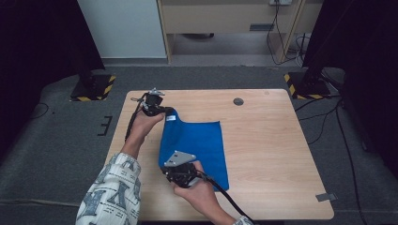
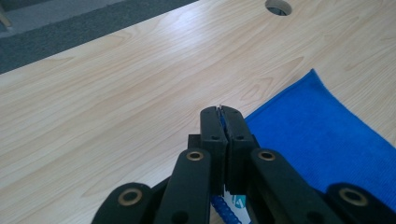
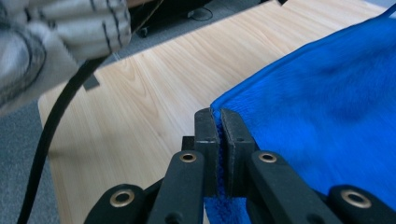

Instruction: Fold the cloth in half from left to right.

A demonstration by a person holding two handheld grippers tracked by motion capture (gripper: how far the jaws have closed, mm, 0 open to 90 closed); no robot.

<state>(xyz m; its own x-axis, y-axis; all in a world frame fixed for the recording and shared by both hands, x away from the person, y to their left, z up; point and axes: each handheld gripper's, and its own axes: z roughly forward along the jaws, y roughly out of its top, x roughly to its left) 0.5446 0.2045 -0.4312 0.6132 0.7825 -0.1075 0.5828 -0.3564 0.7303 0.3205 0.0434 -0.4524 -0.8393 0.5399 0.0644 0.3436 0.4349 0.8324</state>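
Both hand-held grippers — left (image 1: pixel 165 111), right (image 1: pixel 165 165) — clamp blue cloth (image 1: pixel 199 140) corners.

Overhead plus two tongs-mounted close-ups

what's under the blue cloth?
The blue cloth lies on the wooden table, with each claw, left and right, shut on a left-side corner. Whatever it covers is hidden; no bulge shows.
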